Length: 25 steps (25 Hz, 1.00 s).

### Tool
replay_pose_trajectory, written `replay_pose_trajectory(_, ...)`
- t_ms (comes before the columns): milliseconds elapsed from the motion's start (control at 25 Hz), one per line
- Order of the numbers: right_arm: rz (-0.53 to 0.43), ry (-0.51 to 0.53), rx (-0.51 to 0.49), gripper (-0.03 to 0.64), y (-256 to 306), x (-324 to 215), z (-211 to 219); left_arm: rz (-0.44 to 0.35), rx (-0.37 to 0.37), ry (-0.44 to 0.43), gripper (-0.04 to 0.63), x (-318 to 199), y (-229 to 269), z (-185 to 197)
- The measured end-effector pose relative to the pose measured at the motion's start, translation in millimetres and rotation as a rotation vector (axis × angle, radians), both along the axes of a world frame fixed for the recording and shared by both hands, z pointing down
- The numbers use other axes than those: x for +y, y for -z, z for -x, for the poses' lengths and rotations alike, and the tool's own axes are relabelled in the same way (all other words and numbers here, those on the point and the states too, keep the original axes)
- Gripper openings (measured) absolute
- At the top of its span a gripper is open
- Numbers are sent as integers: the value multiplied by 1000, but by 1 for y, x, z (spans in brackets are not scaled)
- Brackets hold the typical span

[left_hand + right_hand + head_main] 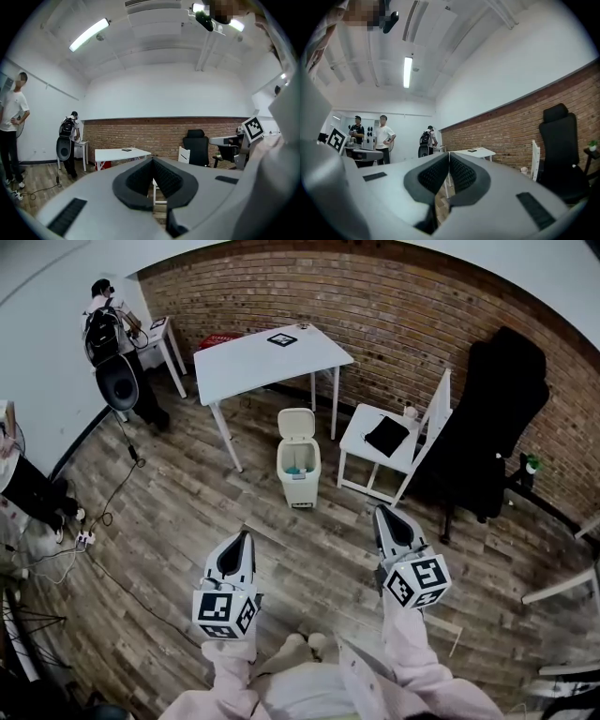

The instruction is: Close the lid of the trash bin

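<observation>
A cream pedal trash bin (298, 468) stands on the wooden floor between the white table and the white chair, its lid (296, 423) raised upright. Some rubbish shows inside it. My left gripper (246, 535) is held level well short of the bin, to its near left, jaws shut on nothing. My right gripper (382, 511) is level too, near right of the bin, also shut and empty. In the left gripper view the closed pads (153, 174) meet with only the room behind; the right gripper view shows its pads (449, 169) pressed together. The bin is hidden in both gripper views.
A white table (267, 358) stands behind the bin. A white chair (394, 442) carrying a dark item sits to its right, with a black office chair (497, 418) beyond. A person (112, 334) stands at a small desk far left. Cables (103, 512) trail on the floor.
</observation>
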State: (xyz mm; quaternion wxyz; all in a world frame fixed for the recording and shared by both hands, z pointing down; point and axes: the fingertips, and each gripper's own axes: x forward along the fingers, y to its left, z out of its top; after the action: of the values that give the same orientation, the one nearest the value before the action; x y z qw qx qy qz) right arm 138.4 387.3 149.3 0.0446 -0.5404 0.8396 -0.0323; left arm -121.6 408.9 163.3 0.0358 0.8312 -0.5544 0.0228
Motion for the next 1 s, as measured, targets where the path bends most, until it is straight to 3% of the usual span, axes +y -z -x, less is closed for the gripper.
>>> replay_pose_trajectory(200, -2, 20, -10, 8, 1, -8, -1, 11, 10, 12, -6, -2, -3, -5)
replay_pose_trajectory(280, -2, 22, -21, 59, 1, -13, -4, 16, 9, 19, -6, -4, -4, -7)
replay_pose_trajectory(600, 23, 34, -27, 131, -16, -39, -3, 44, 11, 34, -6, -26, -19, -5)
replay_pose_trajectory(1000, 46, 13, -29, 176, -26, -121, 7, 61, 33, 10, -6, -117, -26, 5)
